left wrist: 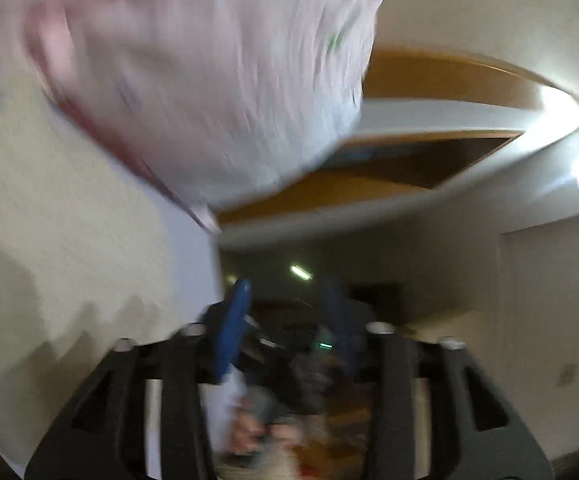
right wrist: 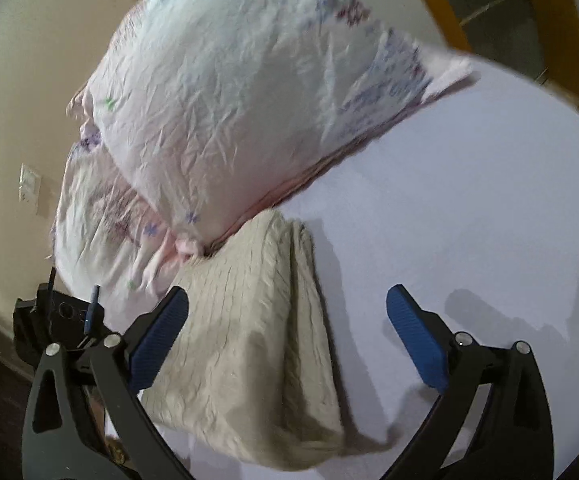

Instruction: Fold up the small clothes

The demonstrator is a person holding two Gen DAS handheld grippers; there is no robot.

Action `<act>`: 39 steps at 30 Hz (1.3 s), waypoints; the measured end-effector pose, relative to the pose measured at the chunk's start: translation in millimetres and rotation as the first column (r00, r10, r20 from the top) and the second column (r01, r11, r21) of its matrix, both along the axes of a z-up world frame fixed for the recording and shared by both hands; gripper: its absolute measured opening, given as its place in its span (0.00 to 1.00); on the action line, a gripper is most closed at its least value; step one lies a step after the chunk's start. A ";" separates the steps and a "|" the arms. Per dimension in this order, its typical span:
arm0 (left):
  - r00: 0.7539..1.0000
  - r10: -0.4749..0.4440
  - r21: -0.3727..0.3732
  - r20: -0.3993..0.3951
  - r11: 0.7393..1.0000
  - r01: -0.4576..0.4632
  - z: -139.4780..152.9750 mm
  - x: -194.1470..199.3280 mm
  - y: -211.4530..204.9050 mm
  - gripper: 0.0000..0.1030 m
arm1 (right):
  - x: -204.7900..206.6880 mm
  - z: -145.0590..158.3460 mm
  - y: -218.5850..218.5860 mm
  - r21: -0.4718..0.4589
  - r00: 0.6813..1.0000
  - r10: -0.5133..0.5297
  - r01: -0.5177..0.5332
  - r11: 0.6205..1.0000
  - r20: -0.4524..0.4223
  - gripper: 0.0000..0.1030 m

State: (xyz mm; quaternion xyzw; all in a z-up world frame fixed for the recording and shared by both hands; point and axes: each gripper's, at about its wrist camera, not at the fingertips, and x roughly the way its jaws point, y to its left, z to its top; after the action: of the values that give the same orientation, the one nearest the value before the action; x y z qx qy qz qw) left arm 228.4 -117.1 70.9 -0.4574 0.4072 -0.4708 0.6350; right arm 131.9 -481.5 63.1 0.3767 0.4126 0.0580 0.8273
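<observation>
we: right gripper (right wrist: 287,336) spread wide, holding nothing | beige cloth (right wrist: 249,344) directly beneath, long axis running away | left gripper (left wrist: 285,316) blurred, state unclear

A pale pink crumpled garment (right wrist: 225,112) carries small purple, blue and green flower prints. The beige cable-knit folded garment (right wrist: 249,344) lies on a white counter (right wrist: 469,208). Right claw (right wrist: 287,332): blue ribbed pads (right wrist: 413,332), black arms.
</observation>
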 end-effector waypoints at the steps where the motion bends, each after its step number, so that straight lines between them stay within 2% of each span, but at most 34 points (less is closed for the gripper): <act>1: 0.997 0.059 0.096 0.039 0.993 -0.063 4.7 -3.4 17.3 0.60 | 5.6 -5.4 0.6 0.036 0.999 0.027 -0.027 0.999 -0.022 0.97; 2: 0.995 0.084 0.166 0.062 0.982 -0.093 4.5 -6.5 29.5 0.60 | 16.5 -14.4 2.6 0.082 0.996 0.064 -0.059 0.995 -0.060 0.97; 3: 0.991 0.105 0.261 0.083 0.958 -0.123 4.1 -8.1 38.4 0.60 | 22.9 -20.2 5.6 0.102 0.992 0.088 -0.079 0.992 -0.085 0.97; 5: 0.990 0.111 0.395 0.091 0.908 -0.139 -5.2 -11.7 45.1 0.64 | 42.8 -33.7 15.5 0.122 0.980 0.142 -0.125 0.985 -0.140 0.97; 7: 0.994 0.089 0.462 0.061 0.880 -0.108 -19.4 -13.7 47.5 0.65 | 54.5 -42.4 24.2 0.114 0.970 0.168 -0.149 0.982 -0.177 0.97; 9: 0.997 0.060 0.484 0.042 0.872 -0.073 -34.5 -16.6 45.7 0.67 | 62.7 -45.6 32.5 0.105 0.967 0.186 -0.170 0.980 -0.176 0.95; 10: 0.998 0.046 0.521 0.036 0.851 -0.058 -39.8 -17.7 38.8 0.72 | 64.1 -46.0 35.2 0.099 0.966 0.193 -0.178 0.979 -0.175 0.88; 11: 0.998 0.042 0.559 0.038 0.827 -0.056 -44.4 -19.5 33.3 0.78 | 65.4 -47.6 37.8 0.108 0.963 0.203 -0.186 0.977 -0.179 0.75; 13: 0.999 0.019 0.596 0.043 0.802 -0.041 -51.7 -21.7 26.1 0.78 | 64.9 -52.8 43.7 0.122 0.956 0.228 -0.208 0.970 -0.185 0.66; 14: 0.999 0.013 0.612 0.047 0.790 -0.039 -58.4 -24.9 20.0 0.78 | 63.4 -52.8 45.4 0.100 0.957 0.226 -0.211 0.972 -0.180 0.45; 15: 0.999 0.007 0.612 0.041 0.790 -0.031 -63.1 -27.5 17.6 0.78 | 62.0 -57.4 47.4 0.100 0.952 0.235 -0.219 0.971 -0.194 0.40; 16: 0.999 0.009 0.593 0.048 0.804 -0.036 -66.9 -31.3 15.5 0.76 | 59.5 -60.5 45.9 0.135 0.956 0.230 -0.207 0.969 -0.181 0.34; 17: 0.997 0.025 0.593 0.069 0.803 -0.061 -66.7 -34.3 15.8 0.64 | 56.8 -61.9 44.9 0.169 0.962 0.224 -0.197 0.966 -0.159 0.30; 18: 0.998 0.028 0.587 0.063 0.807 -0.060 -68.4 -35.7 18.2 0.58 | 53.4 -60.3 46.0 0.192 0.967 0.217 -0.190 0.963 -0.132 0.29; 19: 0.998 0.038 0.556 0.052 0.829 -0.061 -69.3 -36.6 25.1 0.43 | 51.6 -55.4 50.8 0.192 0.970 0.217 -0.194 0.962 -0.108 0.29; 20: 0.998 0.042 0.514 0.036 0.856 -0.055 -68.2 -36.2 35.8 0.38 | 50.2 -50.3 56.6 0.188 0.971 0.225 -0.207 0.960 -0.083 0.28; 21: 0.999 0.039 0.503 0.038 0.863 -0.053 -64.6 -37.7 45.3 0.37 | 49.7 -42.5 68.1 0.189 0.966 0.254 -0.241 0.952 -0.049 0.27; 22: 0.997 0.037 0.504 0.066 0.861 -0.065 -58.3 -42.9 55.7 0.36 | 50.0 -36.4 78.0 0.186 0.959 0.282 -0.273 0.944 -0.024 0.27; 23: 0.989 0.045 0.523 0.139 0.845 -0.112 -45.9 -54.1 73.0 0.36 | 51.3 -29.9 90.9 0.171 0.948 0.317 -0.313 0.934 0.000 0.26; 25: 0.974 0.073 0.543 0.215 0.820 -0.181 -34.2 -62.7 94.8 0.37 | 60.2 -18.7 126.0 0.108 0.916 0.399 -0.399 0.910 0.021 0.26; 26: 0.964 0.106 0.564 0.242 0.793 -0.229 -28.0 -63.8 112.9 0.40 | 65.2 -18.7 138.6 0.085 0.908 0.419 -0.419 0.904 0.020 0.26; 28: 0.959 0.146 0.639 0.244 0.719 -0.273 -30.5 -56.1 126.8 0.49 | 81.8 -27.8 168.6 0.019 0.902 0.431 -0.431 0.902 -0.021 0.28; 29: 0.955 0.171 0.689 0.241 0.663 -0.293 -36.3 -52.8 135.0 0.51 | 89.2 -34.5 178.9 -0.013 0.907 0.418 -0.419 0.908 -0.054 0.33; 30: 0.952 0.192 0.710 0.238 0.634 -0.305 -39.6 -52.8 138.9 0.53 | 94.2 -41.6 186.5 -0.068 0.921 0.374 -0.382 0.922 -0.110 0.38; 31: 0.947 0.212 0.707 0.240 0.631 -0.320 -39.7 -56.9 149.0 0.59 | 95.0 -42.7 188.4 -0.091 0.932 0.340 -0.352 0.931 -0.128 0.41; 32: 0.939 0.234 0.687 0.252 0.640 -0.344 -36.0 -65.4 160.2 0.62 | 89.0 -36.7 185.7 -0.128 0.949 0.293 -0.307 0.943 -0.117 0.46; 33: 0.930 0.250 0.689 0.269 0.625 -0.367 -31.1 -72.3 167.8 0.64 | 82.3 -28.9 183.1 -0.182 0.962 0.253 -0.268 0.946 -0.102 0.51; 34: 0.916 0.262 0.705 0.305 0.584 -0.402 -23.4 -83.6 176.4 0.69 | 71.2 -16.7 179.6 -0.275 0.977 0.197 -0.212 0.938 -0.081 0.66; 35: 0.906 0.266 0.715 0.330 0.555 -0.424 -19.9 -90.6 180.2 0.77 | 60.6 -4.8 176.5 -0.354 0.987 0.153 -0.162 0.921 -0.055 0.79; 36: 0.891 0.274 0.730 0.363 0.510 -0.454 -15.1 -102.3 186.5 0.82 | 44.9 9.6 173.3 -0.418 0.993 0.121 -0.113 0.902 -0.008 0.85; 37: 0.879 0.279 0.744 0.386 0.470 -0.475 -13.7 -111.3 189.1 0.89 | 29.2 21.1 171.5 -0.451 0.993 0.118 -0.094 0.888 0.027 0.97; 39: 0.871 0.273 0.769 0.408 0.412 -0.489 -15.9 -124.7 187.6 0.94 | 4.1 33.0 171.0 -0.486 0.990 0.131 -0.089 0.870 0.051 0.98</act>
State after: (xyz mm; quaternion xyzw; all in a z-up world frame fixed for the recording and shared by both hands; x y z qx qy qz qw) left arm 103.7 70.5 55.0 -0.1105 0.3962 -0.0972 0.9063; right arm 136.0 -310.5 96.1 0.1320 0.4003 0.0160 0.9067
